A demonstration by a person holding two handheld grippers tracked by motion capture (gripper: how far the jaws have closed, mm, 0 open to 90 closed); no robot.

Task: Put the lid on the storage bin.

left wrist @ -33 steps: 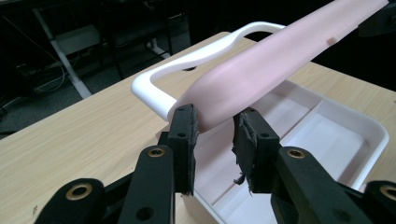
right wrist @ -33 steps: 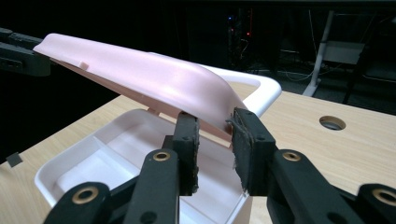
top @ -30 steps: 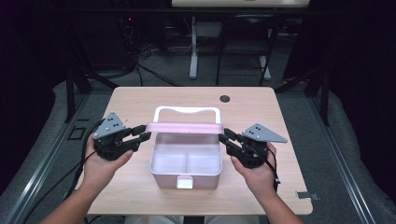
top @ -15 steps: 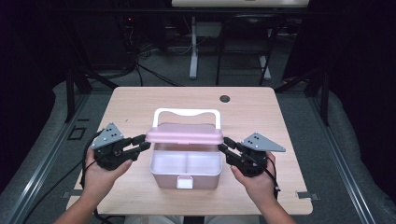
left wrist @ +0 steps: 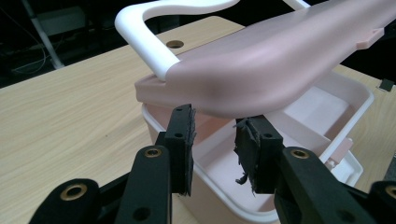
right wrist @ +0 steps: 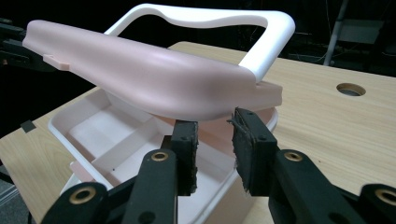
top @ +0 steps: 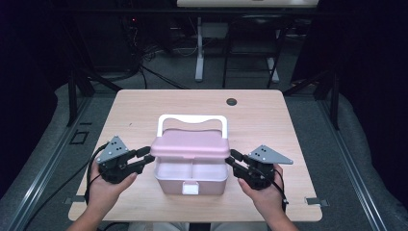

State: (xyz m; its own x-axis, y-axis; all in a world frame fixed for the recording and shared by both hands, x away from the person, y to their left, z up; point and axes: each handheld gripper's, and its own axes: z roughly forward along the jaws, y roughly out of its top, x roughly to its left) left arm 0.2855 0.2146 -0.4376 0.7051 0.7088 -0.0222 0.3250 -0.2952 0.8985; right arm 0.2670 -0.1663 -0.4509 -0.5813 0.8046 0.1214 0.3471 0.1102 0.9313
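Tongs on both sides stand partly open: the left tongs (top: 142, 159), whose jaws have just been opening, and the right tongs (top: 234, 161) each prop one end of the pink lid (top: 190, 146) from beneath. Between them, the box (top: 191, 176) rests on the tabletop (top: 144, 110).

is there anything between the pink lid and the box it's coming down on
Nothing visible. The pink lid hangs tilted over the open box, its back edge near the box's rear wall, its front raised. The compartments under it look empty. The left tongs and right tongs sit at the lid's ends, outside the box.
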